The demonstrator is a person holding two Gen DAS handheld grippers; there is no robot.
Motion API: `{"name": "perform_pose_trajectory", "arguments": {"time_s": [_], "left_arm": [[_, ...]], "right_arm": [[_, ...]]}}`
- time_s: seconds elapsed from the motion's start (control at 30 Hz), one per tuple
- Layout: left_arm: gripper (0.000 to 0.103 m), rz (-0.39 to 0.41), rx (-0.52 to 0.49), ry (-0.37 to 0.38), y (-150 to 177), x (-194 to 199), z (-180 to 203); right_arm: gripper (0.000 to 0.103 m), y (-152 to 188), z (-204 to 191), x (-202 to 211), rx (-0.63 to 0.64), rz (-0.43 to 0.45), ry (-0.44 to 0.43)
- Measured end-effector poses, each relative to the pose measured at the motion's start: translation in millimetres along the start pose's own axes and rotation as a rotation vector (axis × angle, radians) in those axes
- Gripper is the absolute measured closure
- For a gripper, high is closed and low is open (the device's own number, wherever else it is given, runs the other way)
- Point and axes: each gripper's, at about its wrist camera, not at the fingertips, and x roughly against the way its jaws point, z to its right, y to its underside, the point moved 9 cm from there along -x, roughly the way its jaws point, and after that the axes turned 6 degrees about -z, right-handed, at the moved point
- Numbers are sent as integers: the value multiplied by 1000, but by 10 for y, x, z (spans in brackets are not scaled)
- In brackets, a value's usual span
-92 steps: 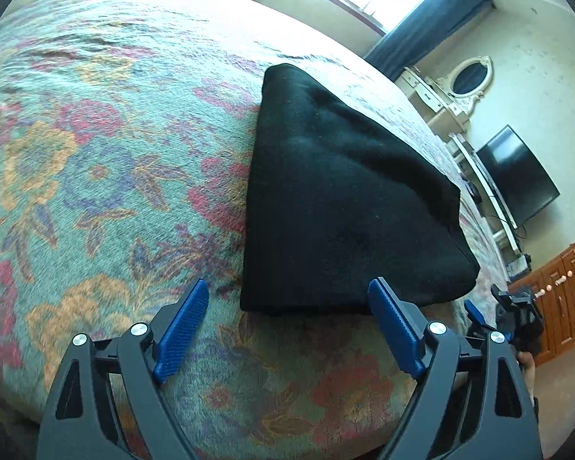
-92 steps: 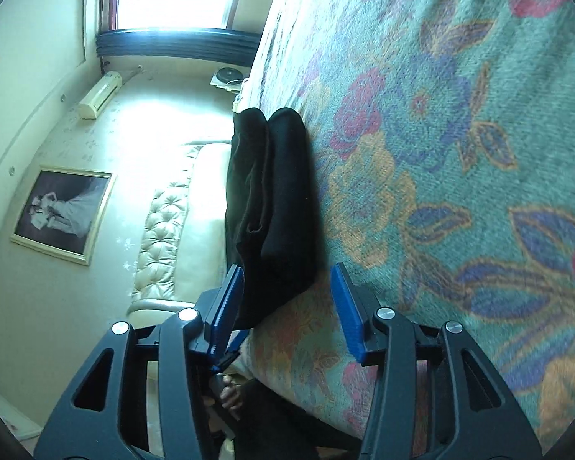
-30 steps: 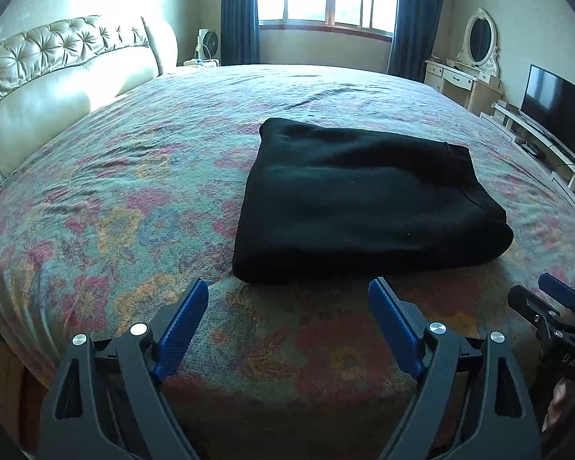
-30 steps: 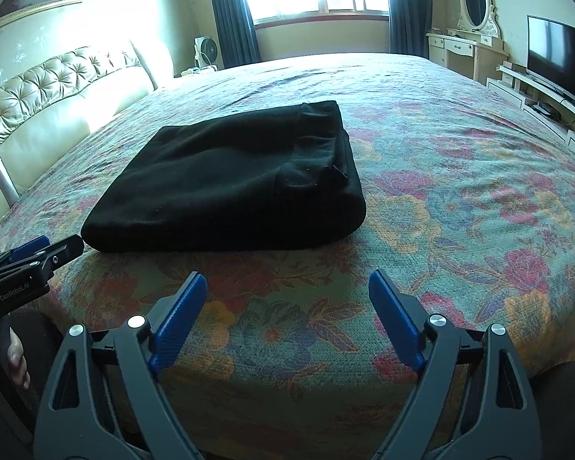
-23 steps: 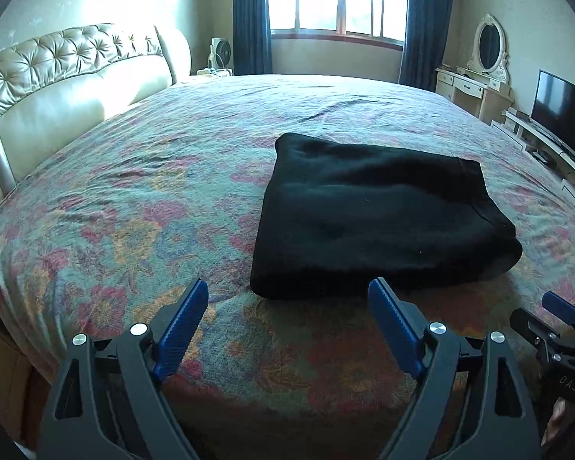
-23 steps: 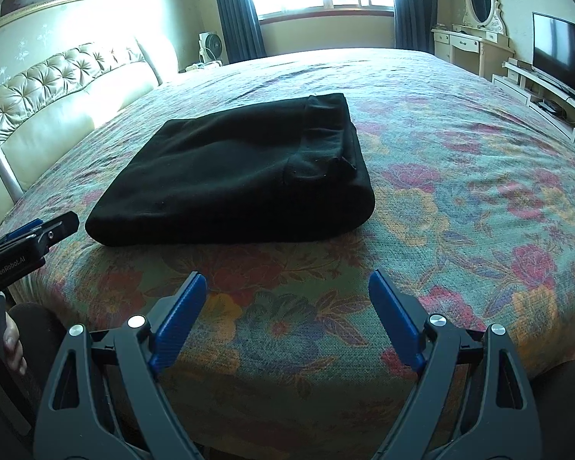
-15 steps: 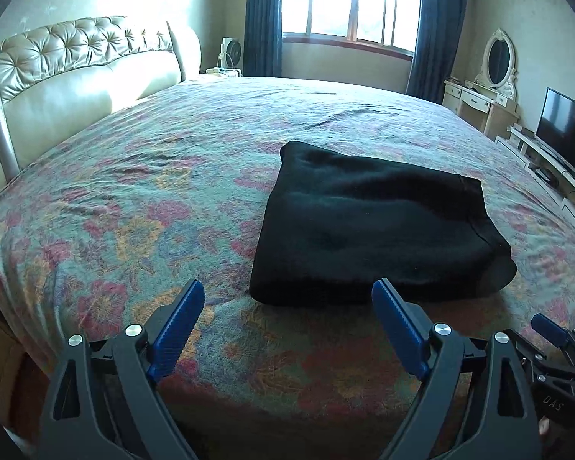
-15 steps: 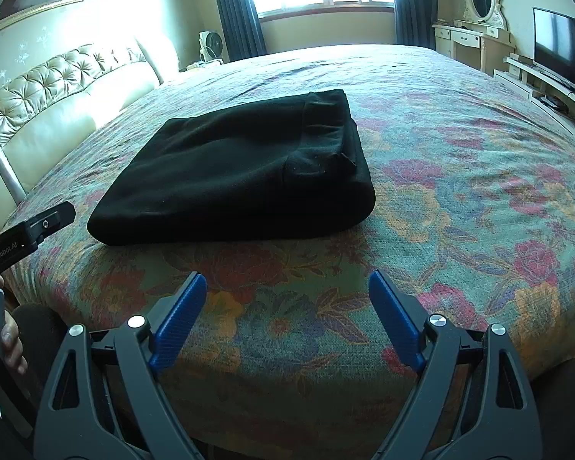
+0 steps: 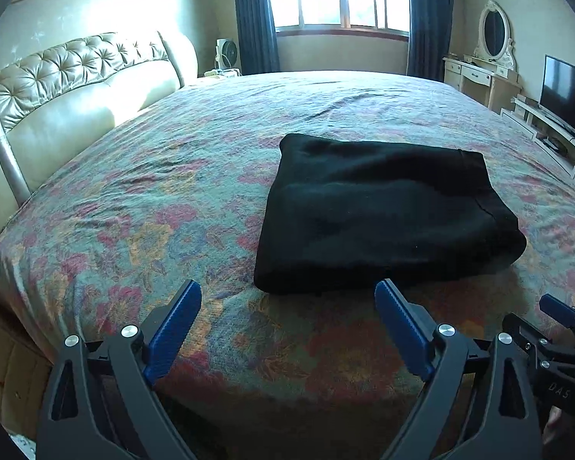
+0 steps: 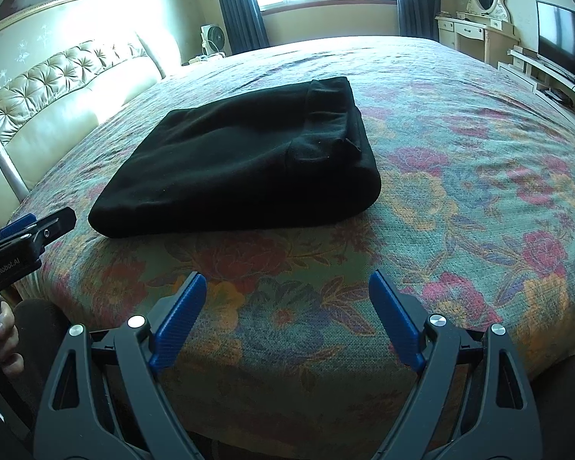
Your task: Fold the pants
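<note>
Pants [image 9: 379,214], black | folded into a flat rectangle near the bed [image 9: 142,207] front edge, so judged done | left tongs [image 9: 287,329] opening, nothing between | right tongs [image 10: 287,316] spread wide, empty, short of the cloth to leave the fold undisturbed

Floral bedspread [image 9: 142,207]; tufted headboard [image 9: 76,73]; television [image 9: 567,92].
</note>
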Motion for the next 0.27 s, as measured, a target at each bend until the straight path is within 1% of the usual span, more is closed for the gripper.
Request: {"name": "perform_pose_trajectory", "arguments": {"time_s": [0.07,0.2,0.27], "left_arm": [[12,7,20,0,4,14,-21],[12,-16,56,31,14,0,-40],[12,-19,58,20,30,2,-50]], "right_arm": [[16,-7,-1,29,3,8,0],[16,-15,25,64,-7,18,0],[16,-15,40,71,-12,20,2]]}}
